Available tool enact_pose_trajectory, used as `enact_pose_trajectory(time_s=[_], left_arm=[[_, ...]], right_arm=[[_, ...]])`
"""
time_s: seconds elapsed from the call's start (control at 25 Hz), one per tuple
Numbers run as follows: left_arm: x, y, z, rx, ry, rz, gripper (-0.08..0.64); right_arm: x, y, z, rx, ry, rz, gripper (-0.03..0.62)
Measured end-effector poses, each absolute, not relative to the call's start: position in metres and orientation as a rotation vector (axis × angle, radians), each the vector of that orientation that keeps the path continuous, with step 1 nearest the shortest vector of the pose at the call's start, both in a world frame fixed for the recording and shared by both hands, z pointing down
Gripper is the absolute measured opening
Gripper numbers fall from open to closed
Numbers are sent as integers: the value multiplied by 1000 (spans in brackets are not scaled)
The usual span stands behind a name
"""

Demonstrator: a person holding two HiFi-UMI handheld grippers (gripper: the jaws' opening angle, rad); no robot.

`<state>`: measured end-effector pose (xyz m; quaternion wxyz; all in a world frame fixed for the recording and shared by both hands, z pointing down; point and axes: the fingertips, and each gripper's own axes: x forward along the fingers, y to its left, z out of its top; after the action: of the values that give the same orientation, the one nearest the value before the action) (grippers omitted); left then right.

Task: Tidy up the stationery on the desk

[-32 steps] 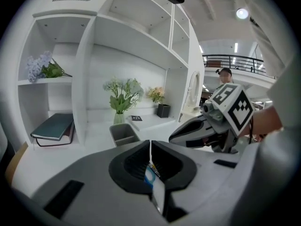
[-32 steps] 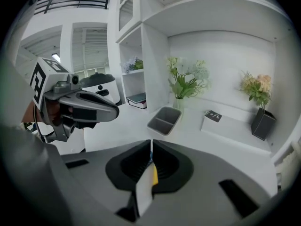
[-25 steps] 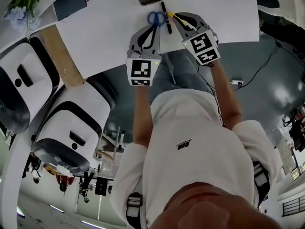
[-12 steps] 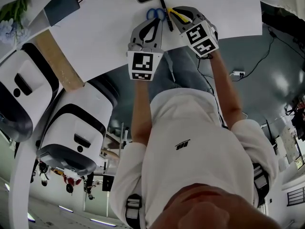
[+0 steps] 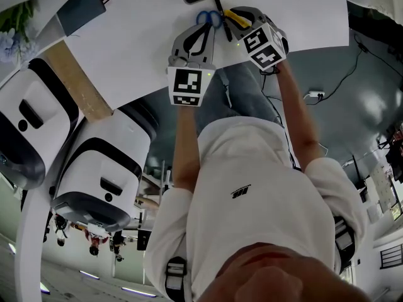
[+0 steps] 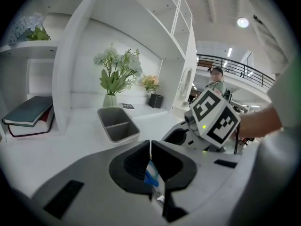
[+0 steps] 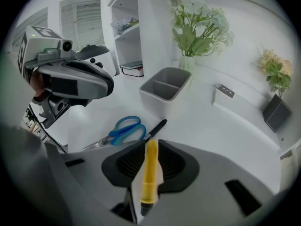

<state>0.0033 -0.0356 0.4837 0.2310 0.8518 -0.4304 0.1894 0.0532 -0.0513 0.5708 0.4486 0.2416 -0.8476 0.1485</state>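
Left tongs: your left tongs (image 6: 150,145) are clenched, the jaw tips drawn together to a thin slit with nothing pinched. They hang just above the bench (image 7: 211,126), over the scissors.

Right tongs: your right tongs (image 7: 151,146) point steeply down at the bench, to the right of the left pair in the head view. Their jaws have just been opening and now stand released, with the yellow pen between them.

Yellow pen: the yellow pen (image 7: 151,173) runs lengthwise between the right jaws, dark tip toward the camera. White bench shows between it and the right-hand pad, so nothing presses on it. You cannot tell whether it rests fully on the bench.

Scissors: the blue-handled scissors (image 7: 123,130) lie flat on the bench just left of your right tongs, blades toward the left tongs. A blue loop shows under the left jaws.

Black pen: the black pen (image 7: 155,130) lies on the bench just beside the scissors' handles, pointing toward the organiser.

Organiser: the grey two-compartment organiser (image 7: 155,102) stands near, beyond both pens, in front of a vase of flowers (image 7: 188,62).
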Motion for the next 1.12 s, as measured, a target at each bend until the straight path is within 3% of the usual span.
enact_pose_trajectory(time_s=[0.52, 1.12], left_arm=[[-5, -37, 483, 2325, -1203, 510, 0], [-23, -50, 453, 2331, -1288, 464, 0]], right_arm=[[53, -57, 581, 590, -2052, 378, 57], [44, -95, 473, 798, -2297, 367, 51]])
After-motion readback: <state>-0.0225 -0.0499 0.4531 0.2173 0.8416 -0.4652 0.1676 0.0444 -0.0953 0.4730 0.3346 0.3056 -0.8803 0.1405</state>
